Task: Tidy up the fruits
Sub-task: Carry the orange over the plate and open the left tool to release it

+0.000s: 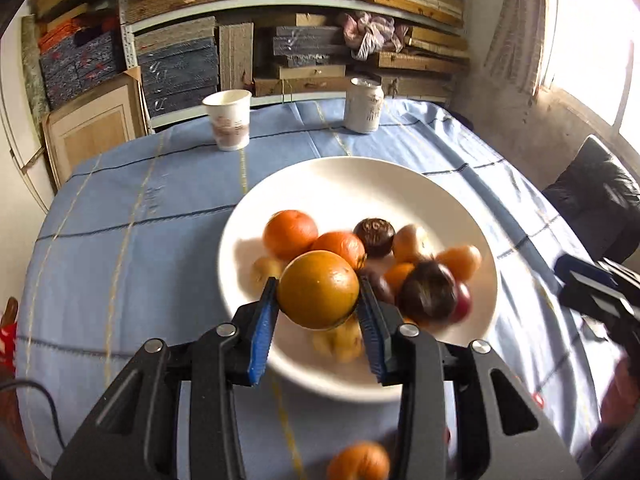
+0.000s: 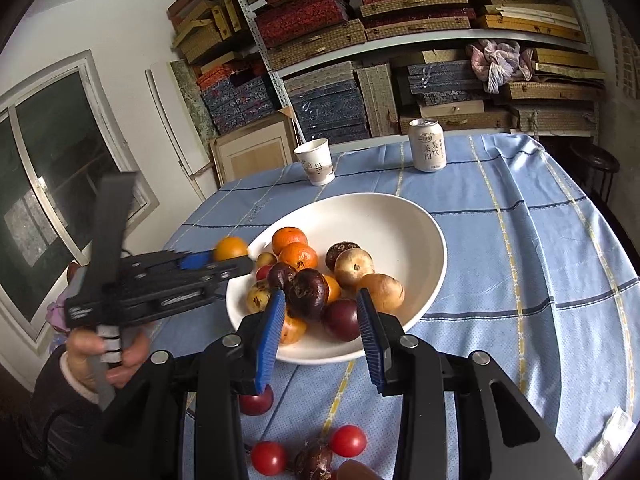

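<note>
Orange (image 1: 319, 289) clamped in left claw (image 1: 319, 312) above white bowl (image 1: 344, 184) of fruit, right claw (image 2: 321, 332) held apart, nothing gripped, blue-clothed table (image 2: 520, 240) beneath.

A lived-in home room doubling as storage is showing here. A blue checked cloth (image 2: 520, 240) is covering the tabletop, and a paper cup (image 2: 316, 162), a drink can (image 2: 427, 145) and a white bowl (image 2: 400, 216) of fruit are sitting on it. Behind, metal shelves (image 2: 400, 42) are holding stacked woven and patterned gift boxes (image 2: 328, 110). Daylight is coming through a window (image 1: 592, 48), and a dark sofa (image 1: 592, 196) is standing near the wall.
</note>
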